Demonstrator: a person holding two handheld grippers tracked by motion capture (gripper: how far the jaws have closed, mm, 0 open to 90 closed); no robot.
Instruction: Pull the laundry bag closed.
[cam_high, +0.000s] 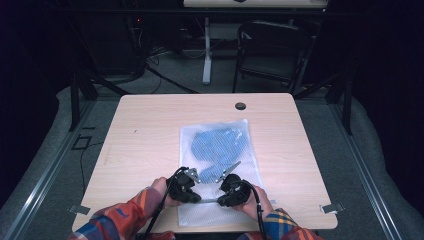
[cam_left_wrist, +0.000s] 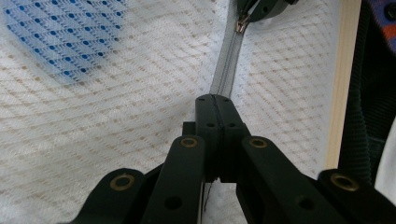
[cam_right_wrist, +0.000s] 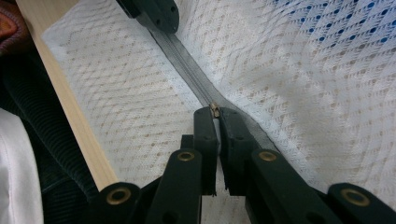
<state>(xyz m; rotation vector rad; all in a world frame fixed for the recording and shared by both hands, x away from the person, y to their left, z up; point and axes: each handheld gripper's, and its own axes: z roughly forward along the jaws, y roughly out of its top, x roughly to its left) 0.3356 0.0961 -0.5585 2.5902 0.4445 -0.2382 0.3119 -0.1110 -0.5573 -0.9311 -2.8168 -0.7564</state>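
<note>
A wooden table (cam_high: 150, 130) holds a white mesh bag (cam_high: 200, 212) (blue cloth inside) near the person. The left gripper (cam_left_wrist: 216, 99) pinches its grey zipper (cam_left_wrist: 226, 63) tape; the right gripper (cam_right_wrist: 215, 111) clamps the zipper pull (cam_right_wrist: 215, 110). Next, likely sliding the pull steadily.

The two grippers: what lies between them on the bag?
A closed grey zipper runs between the left gripper and right gripper, seen in both gripper views.
</note>
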